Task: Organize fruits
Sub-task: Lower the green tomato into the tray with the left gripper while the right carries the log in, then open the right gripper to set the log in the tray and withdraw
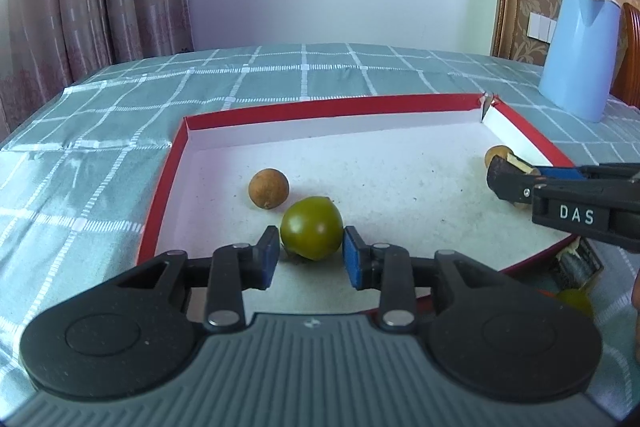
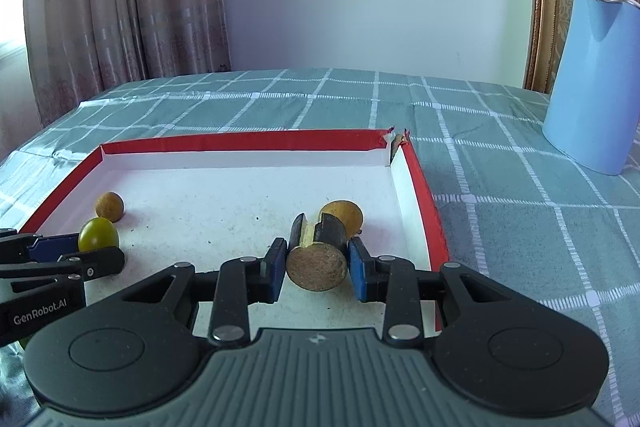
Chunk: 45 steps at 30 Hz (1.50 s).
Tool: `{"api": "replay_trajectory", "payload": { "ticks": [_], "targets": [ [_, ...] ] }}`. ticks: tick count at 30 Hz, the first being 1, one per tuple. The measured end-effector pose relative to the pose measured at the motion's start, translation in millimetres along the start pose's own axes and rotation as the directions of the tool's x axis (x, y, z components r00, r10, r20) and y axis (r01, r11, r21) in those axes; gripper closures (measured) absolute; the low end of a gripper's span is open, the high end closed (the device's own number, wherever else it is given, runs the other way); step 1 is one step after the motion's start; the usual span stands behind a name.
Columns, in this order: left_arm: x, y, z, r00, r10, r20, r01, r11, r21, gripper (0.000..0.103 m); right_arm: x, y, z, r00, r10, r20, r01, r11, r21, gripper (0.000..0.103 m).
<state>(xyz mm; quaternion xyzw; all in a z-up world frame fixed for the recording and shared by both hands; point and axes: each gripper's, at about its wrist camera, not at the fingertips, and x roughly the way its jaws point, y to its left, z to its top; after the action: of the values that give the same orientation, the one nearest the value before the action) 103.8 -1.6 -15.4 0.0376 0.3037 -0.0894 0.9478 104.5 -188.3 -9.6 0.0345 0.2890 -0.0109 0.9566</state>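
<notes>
Green fruit (image 1: 311, 228) is sitting in red-rimmed tray (image 1: 160, 199) w/ brown round fruit (image 1: 268, 188) just behind; left gripper (image 1: 310, 257) is straddling it, pads slightly apart, not gripping. Right gripper (image 2: 316, 265) is clamping a cut stalk piece (image 2: 318, 259) over tray, yellow-brown fruit (image 2: 345, 214) beyond.

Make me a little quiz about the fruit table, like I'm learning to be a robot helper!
1. True or false: the tall light-blue jug stands outside the red-edged white cardboard tray.
2. Fill in: the round green fruit sits between the fingers of the ___ gripper.
3. Pick one: the right gripper is shut on A the jug, B the stubby dark-brown cut stalk piece, C the green fruit.
Key: 1 true; 2 left gripper; 3 B.
</notes>
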Motion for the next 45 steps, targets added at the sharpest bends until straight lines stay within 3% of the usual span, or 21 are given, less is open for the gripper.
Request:
{"api": "replay_trajectory", "payload": {
  "ticks": [3, 10, 27, 29, 31, 39, 45],
  "targets": [
    [0.4, 0.3, -0.3, 1.000, 0.007, 0.002, -0.007, 1.000, -0.004, 0.066, 0.4, -0.6, 0.4, 1.000, 0.001, -0.001, -0.001, 1.000, 0.003, 0.071],
    [2.9, 5.5, -1.6, 0.999, 0.031, -0.012, -0.031, 0.999, -0.032, 0.031, 0.9, -0.4, -0.4, 1.000, 0.010, -0.016, -0.010, 1.000, 0.012, 0.070],
    [4.7, 8.4, -2.1, 0.999, 0.047, -0.022, -0.048, 0.998, -0.050, 0.013, -4.4, 4.2, -1.6, 1.000, 0.004, 0.001, -0.004, 1.000, -0.003, 0.061],
    [4.2, 9.2, -2.4, 0.999, 0.048, -0.019, -0.049, 0.997, -0.056, 0.006, -6.2, 3.9, -2.4, 1.000, 0.002, 0.006, -0.002, 1.000, -0.001, 0.052],
    [3.9, 9.4, -2.9, 0.999, 0.050, -0.018, -0.051, 0.997, -0.056, 0.006, -11.1, 3.2, -3.2, 1.000, -0.011, 0.029, 0.011, 1.000, 0.008, 0.037],
    [1.2, 10.8, -4.5, 0.999, 0.050, -0.013, -0.051, 0.997, -0.059, 0.006, -21.9, 4.7, -5.1, 0.996, -0.038, 0.082, 0.041, 0.999, -0.027, 0.036],
    [-21.7, 16.4, -14.3, 0.999, 0.009, 0.054, -0.005, 0.997, -0.073, 0.000, -46.6, -9.9, -11.7, 0.986, -0.056, 0.156, 0.055, 0.998, 0.014, 0.036]
  ]
}}
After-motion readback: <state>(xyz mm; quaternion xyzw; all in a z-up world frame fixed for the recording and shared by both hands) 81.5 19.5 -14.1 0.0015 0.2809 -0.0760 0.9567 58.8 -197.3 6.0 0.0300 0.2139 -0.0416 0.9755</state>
